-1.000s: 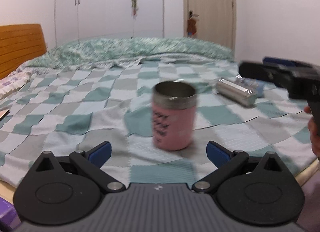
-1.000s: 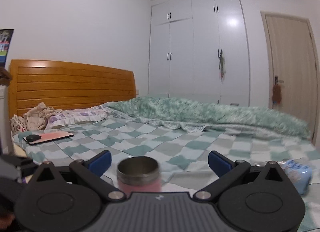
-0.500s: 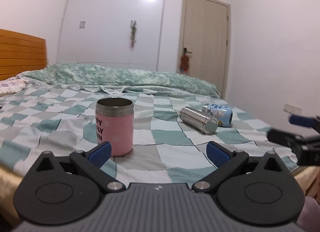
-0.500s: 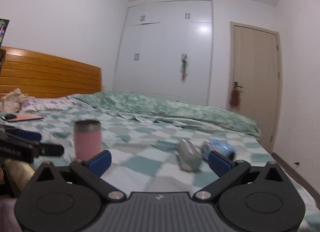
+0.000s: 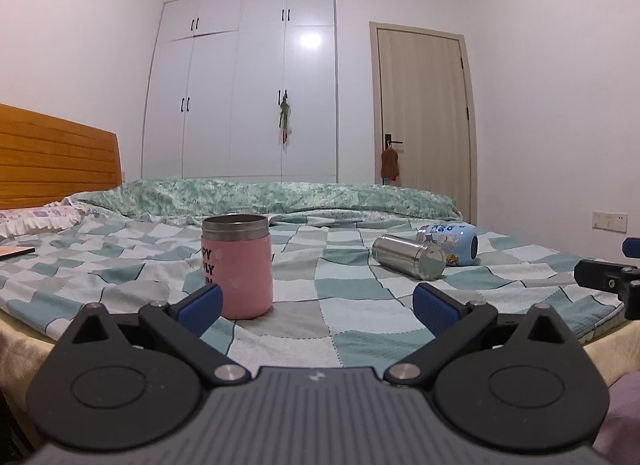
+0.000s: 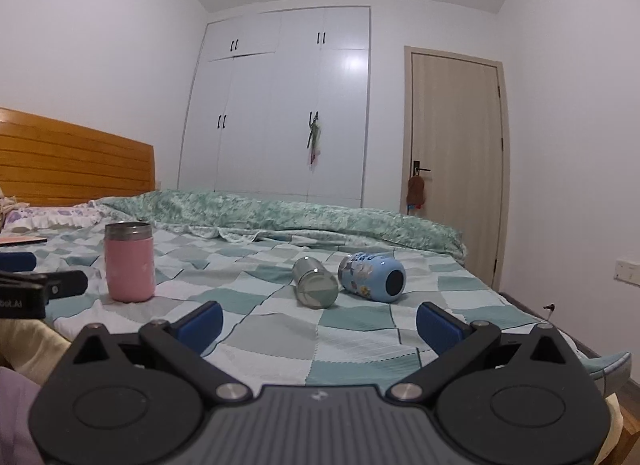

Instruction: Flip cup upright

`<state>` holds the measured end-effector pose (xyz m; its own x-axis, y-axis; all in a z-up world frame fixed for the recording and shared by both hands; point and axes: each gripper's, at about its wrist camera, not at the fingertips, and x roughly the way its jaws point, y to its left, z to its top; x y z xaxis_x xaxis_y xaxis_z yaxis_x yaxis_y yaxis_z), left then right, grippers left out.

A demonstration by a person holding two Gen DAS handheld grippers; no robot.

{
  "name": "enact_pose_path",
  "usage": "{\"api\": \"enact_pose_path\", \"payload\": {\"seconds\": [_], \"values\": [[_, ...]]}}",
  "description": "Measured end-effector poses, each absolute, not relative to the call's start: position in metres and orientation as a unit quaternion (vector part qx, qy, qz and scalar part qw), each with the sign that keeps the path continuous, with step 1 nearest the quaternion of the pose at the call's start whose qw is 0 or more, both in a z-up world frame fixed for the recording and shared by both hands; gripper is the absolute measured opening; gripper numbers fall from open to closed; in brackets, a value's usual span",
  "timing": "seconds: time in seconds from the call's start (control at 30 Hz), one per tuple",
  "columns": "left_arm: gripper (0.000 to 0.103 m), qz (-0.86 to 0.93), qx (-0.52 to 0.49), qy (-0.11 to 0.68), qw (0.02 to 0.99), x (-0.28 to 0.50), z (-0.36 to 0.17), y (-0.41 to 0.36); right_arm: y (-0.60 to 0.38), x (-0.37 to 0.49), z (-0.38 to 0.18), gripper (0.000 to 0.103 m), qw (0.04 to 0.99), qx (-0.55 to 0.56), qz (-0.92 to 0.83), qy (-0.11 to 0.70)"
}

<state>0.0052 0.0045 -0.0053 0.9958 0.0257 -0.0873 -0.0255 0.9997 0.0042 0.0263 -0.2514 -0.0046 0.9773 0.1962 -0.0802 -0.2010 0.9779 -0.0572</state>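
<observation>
A pink cup [image 5: 244,269] with a steel rim stands upright on the checked bedspread, open end up; it also shows in the right wrist view [image 6: 129,263]. A steel cup [image 5: 410,257] and a blue patterned cup [image 5: 450,243] lie on their sides further right; they show in the right wrist view as the steel cup [image 6: 314,283] and the blue cup [image 6: 372,277]. My left gripper [image 5: 316,303] is open and empty, just in front of the pink cup. My right gripper [image 6: 319,319] is open and empty, in front of the two lying cups.
The bed [image 5: 360,301] has a rumpled green quilt [image 5: 260,197] at the back and a wooden headboard [image 5: 56,161] at left. A flat book [image 5: 14,252] lies at far left. A wardrobe [image 6: 280,113] and a door [image 6: 456,145] stand behind.
Both grippers have pulled back and down from the pink cup to the bed's near edge. The pink cup stands still and upright. The right gripper has swung right, facing the lying cups.
</observation>
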Motion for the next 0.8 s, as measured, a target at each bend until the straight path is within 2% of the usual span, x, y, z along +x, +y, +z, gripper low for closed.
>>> {"api": "enact_pose_path", "payload": {"seconds": [0.8], "values": [[0.103, 0.011, -0.002, 0.04, 0.999, 0.0029, -0.0076, 0.0078, -0.2431, 0.0223, -0.006, 0.103, 0.994, -0.048, 0.096, 0.026]]}}
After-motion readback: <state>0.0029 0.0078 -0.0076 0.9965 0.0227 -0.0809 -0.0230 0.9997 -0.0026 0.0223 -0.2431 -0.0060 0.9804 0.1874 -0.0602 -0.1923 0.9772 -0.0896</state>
